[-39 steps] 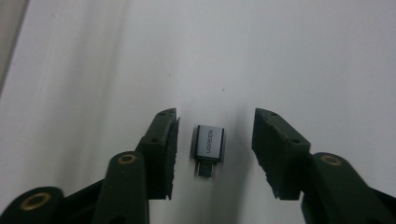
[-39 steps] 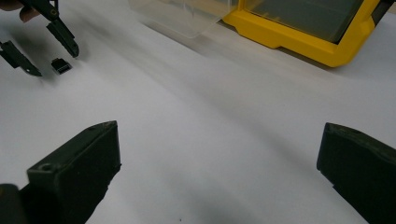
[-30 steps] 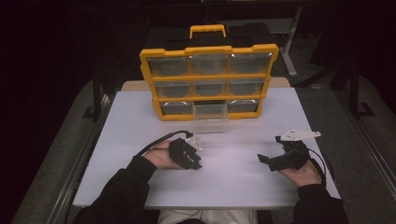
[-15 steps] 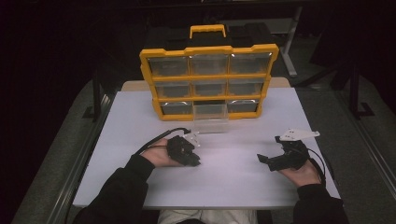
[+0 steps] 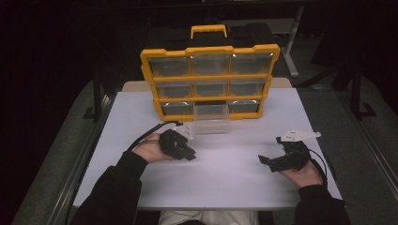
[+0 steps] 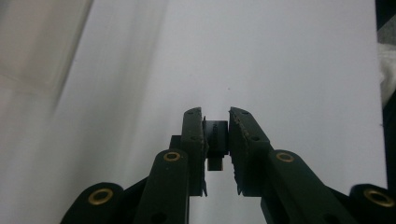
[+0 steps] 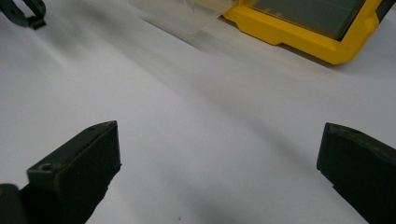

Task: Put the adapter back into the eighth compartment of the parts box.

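While the left gripper (image 6: 215, 135) pinches a small black part (image 6: 215, 142) between its two jaws, that part sits right in the gap, squeezed from both sides, above the white table (image 6: 261, 56). From the high view, the left gripper (image 5: 180, 147) is near the middle of the table, in the person's left hand (image 5: 152, 151), with its black cable (image 5: 148, 136) curling away behind it. Just beyond it is a clear plastic drawer (image 5: 211, 125) — pulled out of the bottom row of the yellow organizer box (image 5: 210, 82) and resting on the table in front of it. The box stands up at the far edge, with a yellow handle (image 5: 208, 31) on top and three rows of clear drawers. The right gripper (image 5: 272, 161) is well apart, near the right side of the table, in the right hand (image 5: 302, 173). Its jaws are spread wide — nothing is between them, just bare table (image 7: 210, 154).
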Action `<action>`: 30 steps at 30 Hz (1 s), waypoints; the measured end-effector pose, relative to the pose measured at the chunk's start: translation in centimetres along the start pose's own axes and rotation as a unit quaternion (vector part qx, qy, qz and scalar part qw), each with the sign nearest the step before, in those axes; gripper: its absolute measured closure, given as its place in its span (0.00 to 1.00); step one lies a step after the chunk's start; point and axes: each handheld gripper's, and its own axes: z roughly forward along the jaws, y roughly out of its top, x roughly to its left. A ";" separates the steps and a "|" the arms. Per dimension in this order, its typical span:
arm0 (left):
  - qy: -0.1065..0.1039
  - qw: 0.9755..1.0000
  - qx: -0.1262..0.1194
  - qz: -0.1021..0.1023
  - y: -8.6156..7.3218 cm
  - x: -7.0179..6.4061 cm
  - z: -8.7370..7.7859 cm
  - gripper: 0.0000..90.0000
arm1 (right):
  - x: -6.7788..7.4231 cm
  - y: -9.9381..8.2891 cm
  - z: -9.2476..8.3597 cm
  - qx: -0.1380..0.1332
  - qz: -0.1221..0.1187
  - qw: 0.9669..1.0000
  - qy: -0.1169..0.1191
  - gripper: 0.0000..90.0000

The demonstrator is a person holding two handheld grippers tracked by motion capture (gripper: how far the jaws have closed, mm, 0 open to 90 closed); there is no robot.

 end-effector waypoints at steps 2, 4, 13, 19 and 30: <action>0.001 1.000 -0.007 -0.005 0.1 0.2 -0.7 0.85 | 0.0 0.0 0.0 0.000 0.000 1.000 0.000 0.00; 0.005 1.000 -0.011 -0.008 0.1 0.4 -1.3 0.85 | 0.0 0.0 0.0 0.001 -0.001 1.000 0.000 0.00; 0.010 0.999 -0.033 -0.013 0.4 0.8 -3.0 0.85 | 0.2 0.0 0.1 0.006 -0.004 1.000 0.000 0.00; 0.021 0.999 -0.033 -0.008 0.9 0.7 -3.8 0.85 | 0.2 0.0 0.2 0.010 -0.007 1.000 0.000 0.00; 0.038 0.999 -0.021 0.001 2.3 0.8 -4.8 0.85 | 0.3 0.0 0.2 0.009 -0.010 1.000 -0.001 0.00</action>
